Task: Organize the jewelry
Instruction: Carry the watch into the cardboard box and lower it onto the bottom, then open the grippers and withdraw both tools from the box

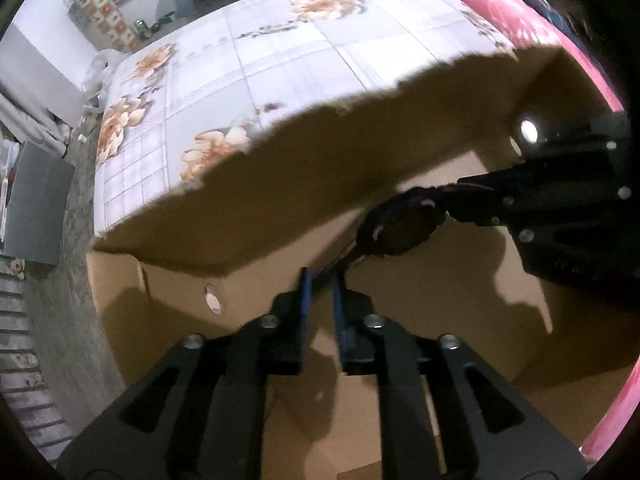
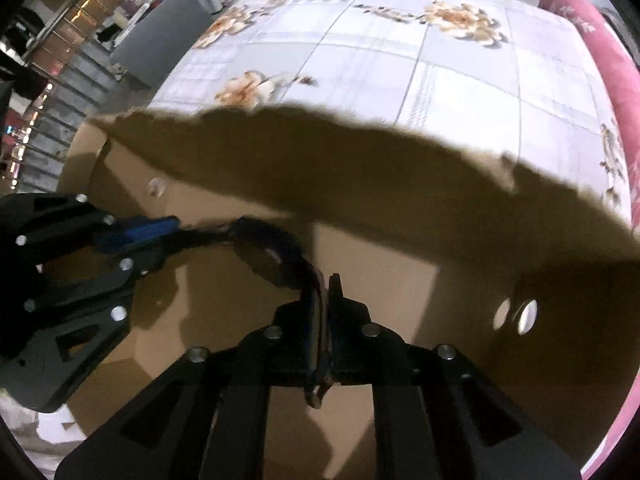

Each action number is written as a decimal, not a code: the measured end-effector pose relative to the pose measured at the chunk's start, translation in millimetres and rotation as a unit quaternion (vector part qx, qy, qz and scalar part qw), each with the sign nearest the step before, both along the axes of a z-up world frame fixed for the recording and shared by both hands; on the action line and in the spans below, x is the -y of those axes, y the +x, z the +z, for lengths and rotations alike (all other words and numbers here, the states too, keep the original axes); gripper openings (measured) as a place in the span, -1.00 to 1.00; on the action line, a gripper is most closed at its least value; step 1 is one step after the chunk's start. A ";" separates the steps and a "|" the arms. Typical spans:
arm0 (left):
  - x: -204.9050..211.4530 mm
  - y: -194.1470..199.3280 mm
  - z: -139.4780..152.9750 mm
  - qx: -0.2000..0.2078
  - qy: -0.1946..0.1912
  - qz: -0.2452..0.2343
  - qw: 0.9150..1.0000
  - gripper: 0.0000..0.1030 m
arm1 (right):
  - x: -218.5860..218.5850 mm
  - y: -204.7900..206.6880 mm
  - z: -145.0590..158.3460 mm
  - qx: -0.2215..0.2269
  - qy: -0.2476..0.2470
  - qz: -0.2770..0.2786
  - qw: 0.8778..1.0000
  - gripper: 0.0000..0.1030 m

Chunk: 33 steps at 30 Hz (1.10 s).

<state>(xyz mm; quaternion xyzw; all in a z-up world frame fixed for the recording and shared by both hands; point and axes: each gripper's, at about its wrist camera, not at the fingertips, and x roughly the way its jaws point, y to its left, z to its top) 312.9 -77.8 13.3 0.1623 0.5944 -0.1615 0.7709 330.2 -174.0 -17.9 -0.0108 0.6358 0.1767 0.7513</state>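
Note:
A black wristwatch hangs stretched between my two grippers inside an open cardboard box. My left gripper points down into the box; its blue pads stand slightly apart with bare cardboard showing between them, and one strap end reaches only to their tips. My right gripper has the other strap running between its fingers, lying against the left finger with a thin slit of light beside it. Neither pair of pads visibly presses on the strap.
The box sits on a bed with a pale floral sheet. Its torn far flap stands up, and round holes pierce its walls. A pink blanket lies along the right side. Furniture and clutter stand on the floor to the left.

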 end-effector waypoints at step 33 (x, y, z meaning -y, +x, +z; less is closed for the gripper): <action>-179.9 -164.2 65.7 0.176 -0.240 0.186 0.936 0.72 | -76.9 -2.2 11.7 0.061 -0.044 0.088 0.993 -0.19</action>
